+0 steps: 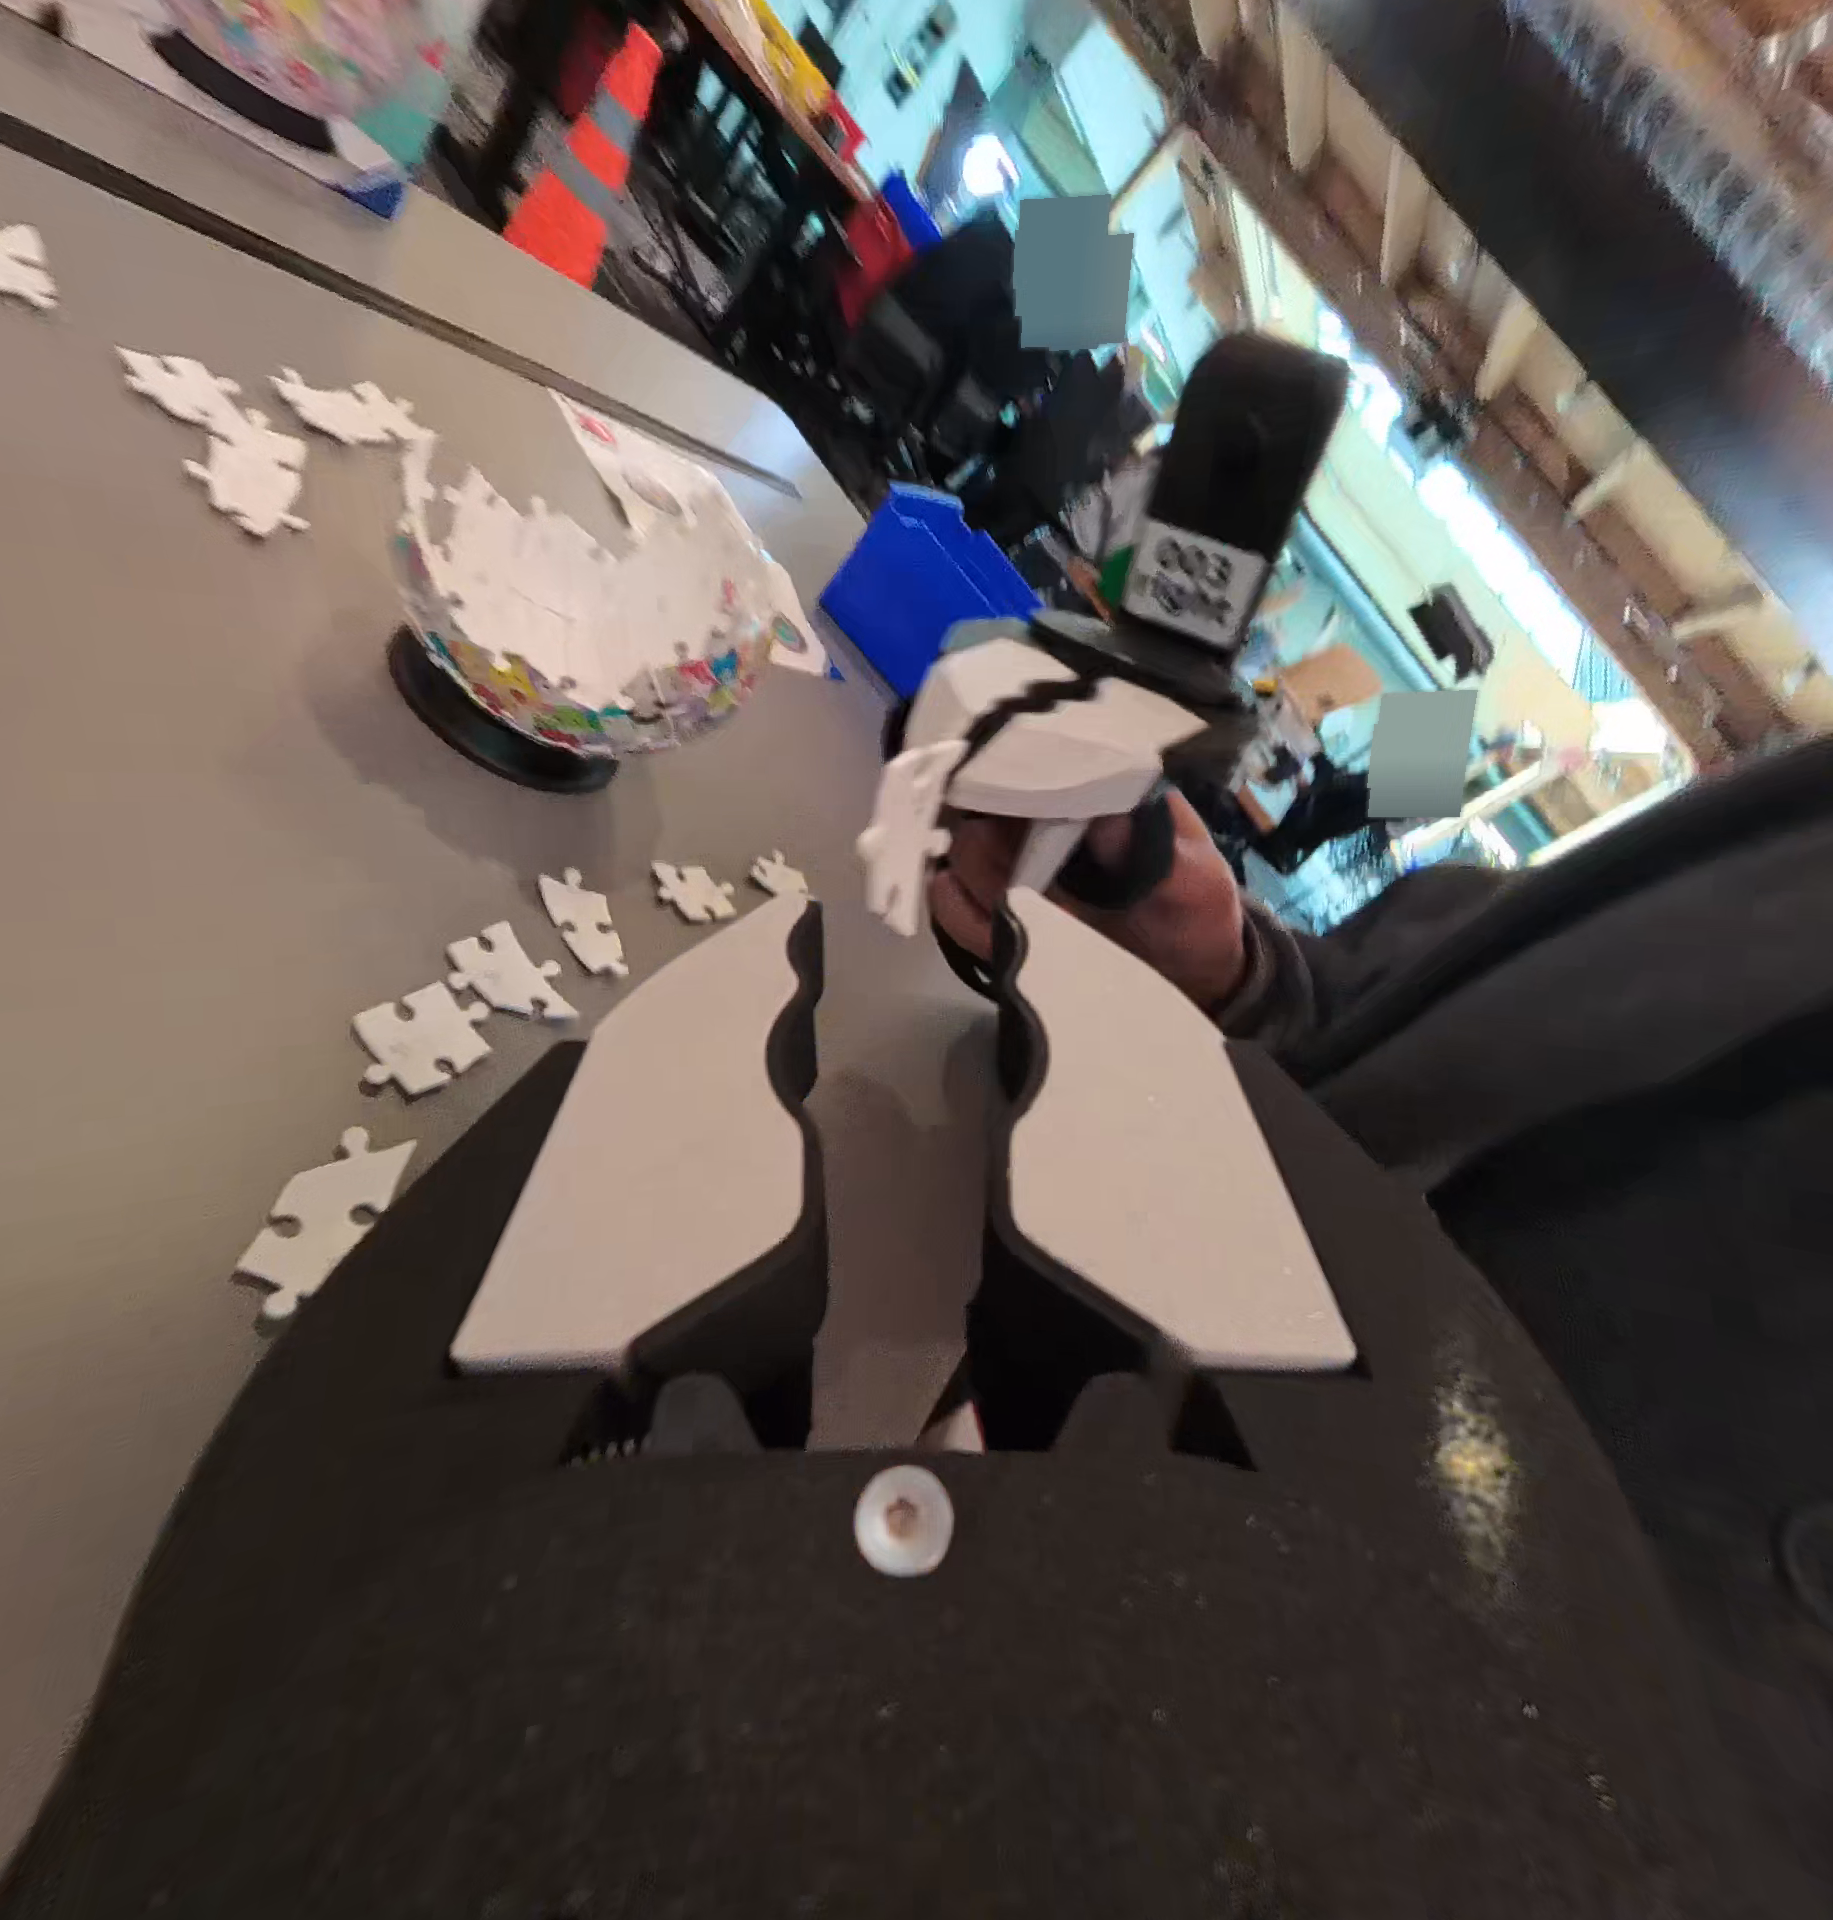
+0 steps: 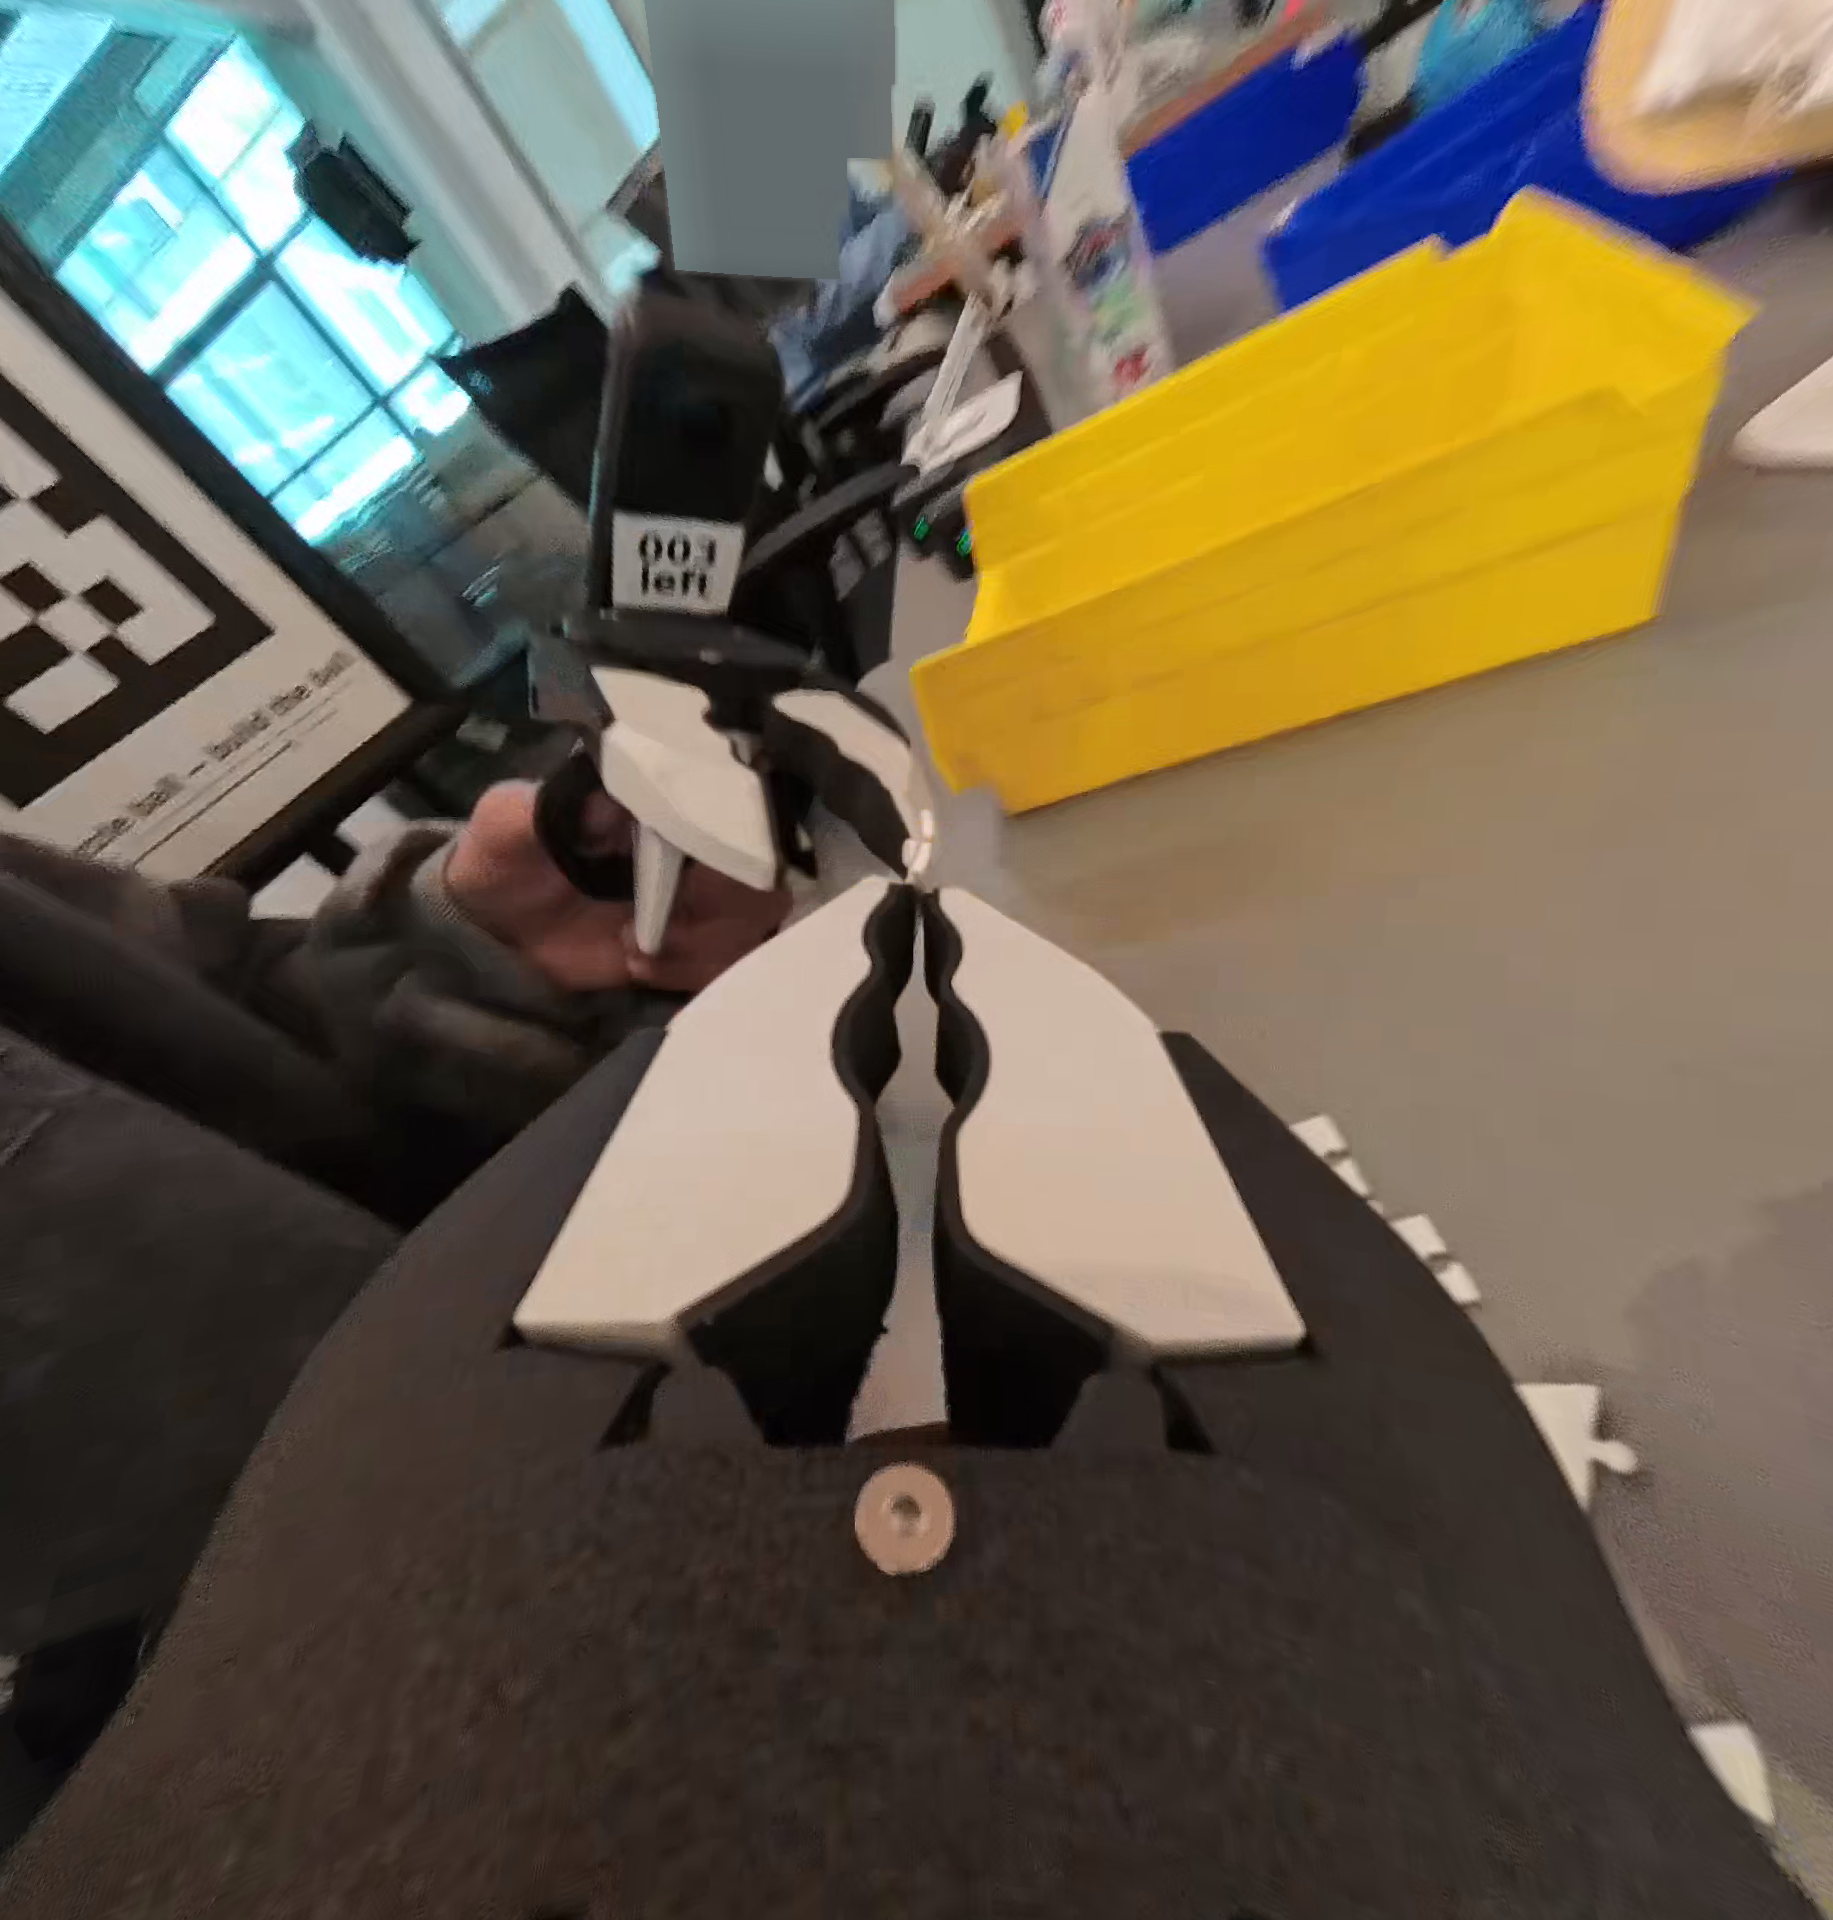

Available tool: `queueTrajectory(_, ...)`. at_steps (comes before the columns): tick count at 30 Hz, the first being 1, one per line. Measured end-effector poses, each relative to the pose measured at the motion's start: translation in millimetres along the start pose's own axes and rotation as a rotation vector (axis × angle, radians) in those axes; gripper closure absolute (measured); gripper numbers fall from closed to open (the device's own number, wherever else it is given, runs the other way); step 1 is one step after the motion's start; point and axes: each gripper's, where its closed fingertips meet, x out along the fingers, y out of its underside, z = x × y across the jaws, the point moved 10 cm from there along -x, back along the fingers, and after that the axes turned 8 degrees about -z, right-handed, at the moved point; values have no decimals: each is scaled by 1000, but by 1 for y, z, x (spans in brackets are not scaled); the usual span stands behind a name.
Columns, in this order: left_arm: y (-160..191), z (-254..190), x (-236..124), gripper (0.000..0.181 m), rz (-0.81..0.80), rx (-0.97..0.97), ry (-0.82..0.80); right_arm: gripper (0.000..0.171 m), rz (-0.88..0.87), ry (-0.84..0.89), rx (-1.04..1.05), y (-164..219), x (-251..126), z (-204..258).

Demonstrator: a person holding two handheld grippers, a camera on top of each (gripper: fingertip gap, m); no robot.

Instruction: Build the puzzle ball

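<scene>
The partly built puzzle ball [image 1: 579, 613] sits on a black stand [image 1: 496, 732] on the grey table; its white inner side shows and the rim is ragged. My left gripper [image 1: 912, 914] is open and empty. My right gripper [image 1: 943, 774] faces it, shut on a white puzzle piece [image 1: 899, 836] held just beyond the left fingertips. In the right wrist view, my right gripper [image 2: 914, 896] pinches that piece [image 2: 922, 836] edge-on, close to one finger of the open left gripper [image 2: 839, 857]. Loose white pieces [image 1: 424, 1029] lie face down left of my left gripper.
A yellow bin [image 2: 1307, 540] stands on the table right of the grippers, with blue bins [image 2: 1244, 166] behind it. More loose pieces [image 1: 247, 457] lie beyond the ball. A second colourful ball [image 1: 299, 52] sits far left. A blue bin [image 1: 917, 592] is past the table edge.
</scene>
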Motion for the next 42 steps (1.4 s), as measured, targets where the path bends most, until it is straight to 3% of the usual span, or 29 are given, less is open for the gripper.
queueTrajectory(5, 15, 0, -4, 156, 92, -18, 30, 169, 107, -91, 4, 15, 13, 6)
queueTrajectory(6, 19, 1, -5, 161, 108, -26, 33, 169, 120, -100, -2, 18, 15, 7)
queueTrajectory(7, 22, 3, -7, 178, 122, -31, 29, 169, 127, -112, -8, 19, 18, 8)
queueTrajectory(8, 25, 5, -9, 179, 126, -47, 8, 169, 145, -92, -25, 21, 20, 9)
queueTrajectory(15, 46, 72, -54, 179, 62, -442, -428, 163, 206, 133, -331, 22, 0, 0)
queueTrajectory(19, 46, 87, -60, 179, 133, -448, -586, 163, 261, 190, -424, 30, -19, -4)
queueTrajectory(25, 43, 83, -44, 179, 320, -313, -729, 164, 308, 279, -576, 38, -39, -1)
queueTrajectory(39, 48, 71, -27, 173, 403, -95, -790, 163, 369, 262, -519, 41, -46, -17)
queueTrajectory(42, 46, 65, -29, 149, 385, 55, -766, 162, 397, 267, -510, 43, -44, -22)
